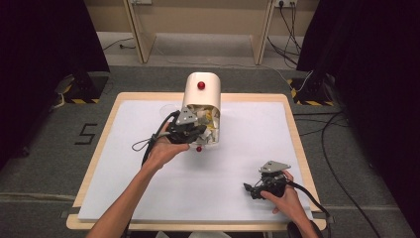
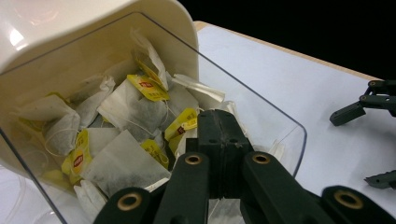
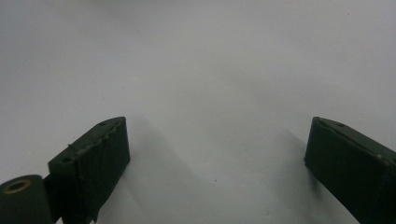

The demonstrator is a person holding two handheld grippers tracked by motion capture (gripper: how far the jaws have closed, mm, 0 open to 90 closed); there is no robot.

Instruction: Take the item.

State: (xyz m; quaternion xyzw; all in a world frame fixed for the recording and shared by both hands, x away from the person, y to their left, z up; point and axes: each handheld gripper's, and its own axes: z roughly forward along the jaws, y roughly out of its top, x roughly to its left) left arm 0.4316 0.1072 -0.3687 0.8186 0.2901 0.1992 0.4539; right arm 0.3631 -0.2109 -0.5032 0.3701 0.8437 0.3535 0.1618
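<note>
Left gripper view: left gripper (image 2: 219, 135) jaws pressed together inside the container (image 2: 70, 28) among tea bags (image 2: 123, 161); whether one is pinched is unclear. Bags look light, soft and tearable, so take one by its paper body. Right gripper (image 3: 217, 149) spread, empty over the table (image 3: 196, 56).

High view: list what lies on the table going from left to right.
Left gripper at the mouth of the cream container of tea bags → small red ball on the white sheet → right gripper near the front right corner.

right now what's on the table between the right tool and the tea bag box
Nothing: in the high view, only bare white table separates the right tool from the tea bag box.
</note>
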